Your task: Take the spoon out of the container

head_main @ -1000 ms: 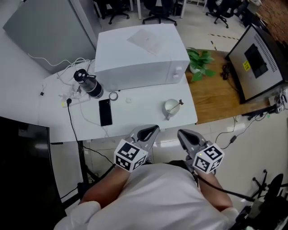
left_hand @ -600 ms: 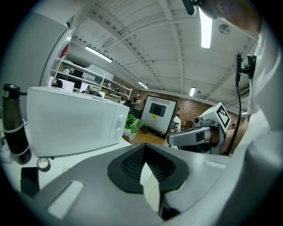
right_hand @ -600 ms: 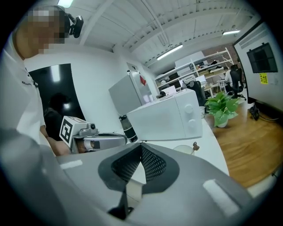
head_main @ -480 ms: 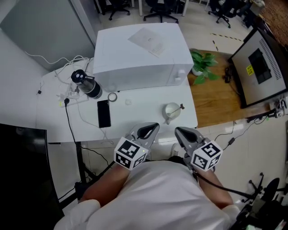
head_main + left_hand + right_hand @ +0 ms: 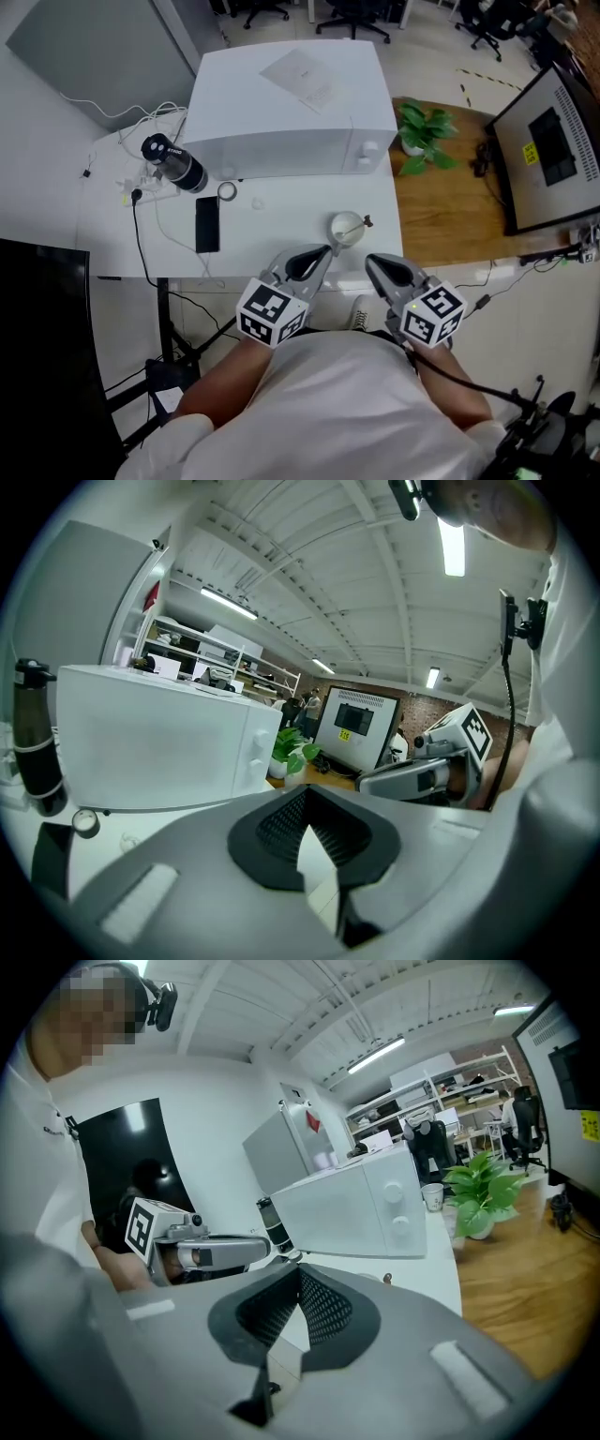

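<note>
Spoon (image 5: 362, 224) rests in the small white container (image 5: 336, 231), its handle sticking out over the right rim. The container stands near the front edge of the white table (image 5: 281, 239), ahead of you.

At the far left of the table an upright dark bottle (image 5: 174, 165) stands among white cables (image 5: 141, 199). A black phone (image 5: 206, 225) lies flat to its right. Behind the container is the big white microwave (image 5: 291, 103). A potted plant (image 5: 424, 131) sits on the wooden top (image 5: 450, 211) further right.

Your left gripper (image 5: 317, 255) is clenched on nothing and points at the container from the lower left without touching it. Your right gripper (image 5: 375, 264) is likewise clenched and empty, just short of the container on its lower right.
</note>
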The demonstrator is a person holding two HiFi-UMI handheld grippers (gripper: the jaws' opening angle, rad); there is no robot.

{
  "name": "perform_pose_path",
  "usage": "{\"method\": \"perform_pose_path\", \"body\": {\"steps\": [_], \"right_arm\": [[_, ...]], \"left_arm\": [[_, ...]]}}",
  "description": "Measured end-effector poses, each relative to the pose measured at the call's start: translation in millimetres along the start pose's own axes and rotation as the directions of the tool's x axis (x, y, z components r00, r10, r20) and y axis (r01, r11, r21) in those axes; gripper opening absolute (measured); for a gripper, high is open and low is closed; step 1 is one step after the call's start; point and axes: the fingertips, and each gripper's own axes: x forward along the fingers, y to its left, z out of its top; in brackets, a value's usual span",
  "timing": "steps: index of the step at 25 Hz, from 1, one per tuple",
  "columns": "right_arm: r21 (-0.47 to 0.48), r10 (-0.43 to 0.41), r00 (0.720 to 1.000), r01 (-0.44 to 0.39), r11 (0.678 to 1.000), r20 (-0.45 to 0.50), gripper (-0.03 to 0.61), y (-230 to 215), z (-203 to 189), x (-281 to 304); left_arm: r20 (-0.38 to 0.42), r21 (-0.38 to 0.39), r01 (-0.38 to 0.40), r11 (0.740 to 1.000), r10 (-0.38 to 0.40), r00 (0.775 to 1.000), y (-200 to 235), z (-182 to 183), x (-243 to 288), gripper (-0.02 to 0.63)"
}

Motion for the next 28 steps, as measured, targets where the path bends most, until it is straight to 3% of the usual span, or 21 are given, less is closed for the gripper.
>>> {"method": "perform_pose_path", "body": {"steps": [11, 28], "right_arm": [[0.022, 0.019, 1.000, -0.019, 1.000, 0.008, 0.008, -17, -3, 0], [-0.042, -0.085, 0.994, 0.083, 0.996, -0.063, 0.078, -56, -11, 29]], "left_arm": [[-0.035, 0.011, -0.019, 1.000, 0.020, 0.999, -9, -10, 12, 0.005], [-0.082, -0.026, -0.016, 1.000, 0.014, 0.997, 20, -24, 22, 0.005]]}}
